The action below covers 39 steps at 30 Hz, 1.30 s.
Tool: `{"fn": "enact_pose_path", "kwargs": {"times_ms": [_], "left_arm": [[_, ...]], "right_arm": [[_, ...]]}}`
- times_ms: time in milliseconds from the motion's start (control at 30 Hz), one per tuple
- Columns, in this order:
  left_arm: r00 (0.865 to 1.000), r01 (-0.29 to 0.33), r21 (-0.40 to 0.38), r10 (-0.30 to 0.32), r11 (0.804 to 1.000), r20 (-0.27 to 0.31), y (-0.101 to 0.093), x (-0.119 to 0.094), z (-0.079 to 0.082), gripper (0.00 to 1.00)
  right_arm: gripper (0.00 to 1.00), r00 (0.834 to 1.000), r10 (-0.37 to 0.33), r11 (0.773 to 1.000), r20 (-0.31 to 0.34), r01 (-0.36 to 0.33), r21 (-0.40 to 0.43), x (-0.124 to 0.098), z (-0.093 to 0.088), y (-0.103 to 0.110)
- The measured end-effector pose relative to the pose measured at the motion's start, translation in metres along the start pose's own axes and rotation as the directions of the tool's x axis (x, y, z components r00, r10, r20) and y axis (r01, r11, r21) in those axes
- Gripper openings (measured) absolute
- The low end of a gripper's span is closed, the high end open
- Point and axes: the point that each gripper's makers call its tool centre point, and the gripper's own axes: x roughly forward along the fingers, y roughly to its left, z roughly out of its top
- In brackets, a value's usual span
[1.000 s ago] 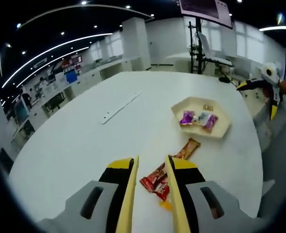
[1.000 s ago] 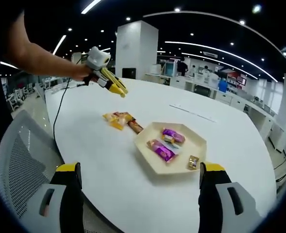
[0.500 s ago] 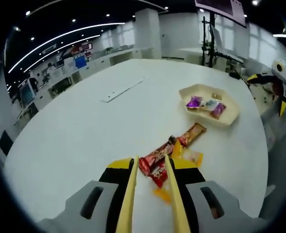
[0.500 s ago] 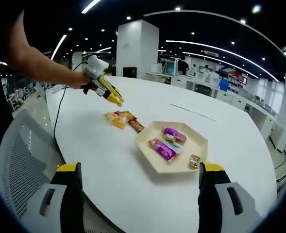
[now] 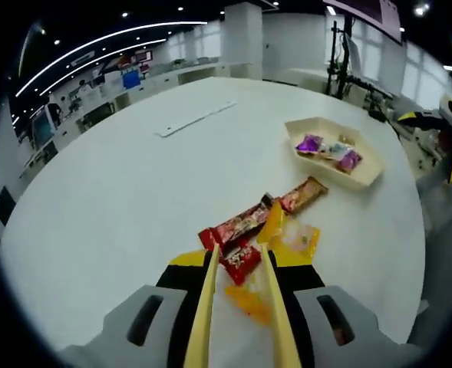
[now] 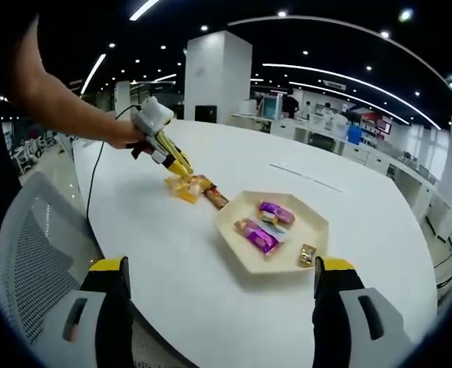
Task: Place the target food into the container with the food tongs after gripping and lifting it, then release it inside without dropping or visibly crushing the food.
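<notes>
One hexagonal cream tray sits on one white table, well ahead of the tongs. Inside it I count four wrapped sweets: two purple ones, one pale one and one small gold one. At the tong tips lies a loose cluster of wrappers: two red packets, one brown bar, two yellow-orange packets. One flat white strip lies far beyond the tongs. Two grey mesh chairs stand at the table's edge.

Left gripper view looks down close on the worktop; right gripper view faces it from farther, sharing the tray
</notes>
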Motion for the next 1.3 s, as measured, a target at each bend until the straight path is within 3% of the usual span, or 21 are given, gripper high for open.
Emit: {"fn": "enact_pose_path", "kwargs": {"times_ms": [167,333,400,433,933,1300], "left_arm": [[1.000,0.005,0.001,-0.005,1.000,0.004,-0.003,0.000,-0.001,0.26],[0.999,0.027,0.060,-0.026,0.998,-0.025,-0.011,0.004,-0.003,0.26],[0.992,0.069,0.105,-0.058,0.992,-0.109,-0.020,0.007,-0.019,0.25],[0.998,0.048,0.097,-0.044,0.994,-0.046,-0.018,0.006,-0.009,0.25],[0.996,0.049,0.101,-0.041,0.994,-0.080,-0.032,-0.001,-0.005,0.17],[0.996,0.030,0.078,-0.023,0.997,-0.082,-0.024,-0.004,-0.010,0.16]], "right_arm": [[0.98,1.000,0.000,1.000,-0.003,0.000,-0.002,0.000,0.000,0.000],[0.97,1.000,0.002,1.000,-0.005,-0.002,-0.003,0.000,0.000,0.001],[0.97,1.000,0.003,1.000,-0.005,-0.003,-0.004,0.000,0.000,0.001],[0.97,1.000,0.002,1.000,-0.006,-0.002,-0.008,0.000,-0.001,0.001],[0.97,1.000,0.006,1.000,-0.004,-0.006,-0.010,0.000,0.000,0.002],[0.97,1.000,0.011,1.000,-0.004,-0.011,-0.014,0.000,0.000,0.003]]}}
